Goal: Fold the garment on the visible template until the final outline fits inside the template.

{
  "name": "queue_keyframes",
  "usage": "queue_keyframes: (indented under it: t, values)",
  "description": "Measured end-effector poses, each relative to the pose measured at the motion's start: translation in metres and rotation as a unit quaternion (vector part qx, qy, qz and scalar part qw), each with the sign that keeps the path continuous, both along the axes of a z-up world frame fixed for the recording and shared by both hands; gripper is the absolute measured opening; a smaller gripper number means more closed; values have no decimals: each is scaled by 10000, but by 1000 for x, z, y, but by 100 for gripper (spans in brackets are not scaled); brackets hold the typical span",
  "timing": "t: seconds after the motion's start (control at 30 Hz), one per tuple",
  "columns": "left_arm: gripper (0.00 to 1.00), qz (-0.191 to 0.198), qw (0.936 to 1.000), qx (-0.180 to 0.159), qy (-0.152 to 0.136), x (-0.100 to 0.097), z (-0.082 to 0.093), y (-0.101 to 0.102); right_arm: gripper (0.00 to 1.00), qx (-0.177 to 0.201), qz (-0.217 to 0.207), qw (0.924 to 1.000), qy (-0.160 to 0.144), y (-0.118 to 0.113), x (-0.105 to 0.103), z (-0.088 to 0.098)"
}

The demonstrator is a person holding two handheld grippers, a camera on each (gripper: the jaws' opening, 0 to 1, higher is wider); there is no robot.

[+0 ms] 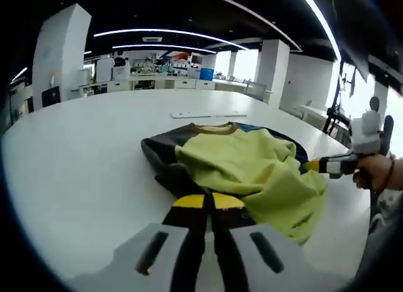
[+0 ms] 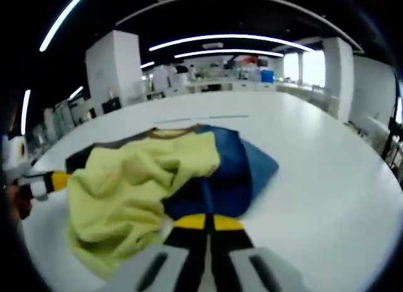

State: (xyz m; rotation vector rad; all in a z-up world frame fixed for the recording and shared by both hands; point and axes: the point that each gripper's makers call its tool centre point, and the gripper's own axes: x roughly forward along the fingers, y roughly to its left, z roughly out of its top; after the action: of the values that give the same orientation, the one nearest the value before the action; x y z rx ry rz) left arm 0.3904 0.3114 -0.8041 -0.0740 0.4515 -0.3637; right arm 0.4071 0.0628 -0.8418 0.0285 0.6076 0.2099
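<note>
Both hand-held grippers are seen with jaws drawn together on cloth. In the left gripper view, the left gripper (image 1: 208,201), a black two-jaw tool with yellow tips, is closed on the near dark edge of the crumpled yellow-green, dark grey and blue fabric garment (image 1: 242,163), which lies on the wide white round-edged table (image 1: 82,166). Further right in that view, the right gripper (image 1: 313,167) is seen coming in from the side, held by a person's hand (image 1: 373,171), its yellow tip meeting the garment's right edge; whether cloth is pinched there cannot be told from this angle. Beyond the garment, a thin white strip (image 1: 208,114) lies flat on the table, well apart.

In the right gripper view, the left gripper (image 2: 58,180) appears at the far left, touching the yellow-green part of the garment (image 2: 135,179). To the right, the right gripper (image 2: 207,223) is clamped on the blue near edge, the blue panel spreading toward the table (image 2: 327,179).
</note>
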Motion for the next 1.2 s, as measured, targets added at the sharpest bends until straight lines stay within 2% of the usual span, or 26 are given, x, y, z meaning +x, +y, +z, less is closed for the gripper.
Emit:
queue_keyframes:
  t: [0.2,0.43,0.57,0.77,0.97,1.13,1.2]
  values:
    - [0,145,9997,173,-49,-3,11,17,0,-202,77,9998,-32,-16,0,5]
    - [0,275,9989,368,77,-6,16,37,0,-547,67,9983,-200,-41,1,16]
    - [0,380,9984,393,126,-5,16,52,0,-628,128,9979,-42,-53,0,14]
    - [0,615,9966,478,254,-6,11,69,0,-713,143,9973,28,-69,-1,13]
    - [0,885,9951,232,378,-4,9,85,0,-921,43,9955,221,-97,-2,16]
    - [0,1008,9940,197,372,0,12,96,0,-1168,-40,9929,213,-124,5,20]
    - [0,1060,9932,220,437,3,8,107,0,-1246,-62,9919,218,-133,7,21]
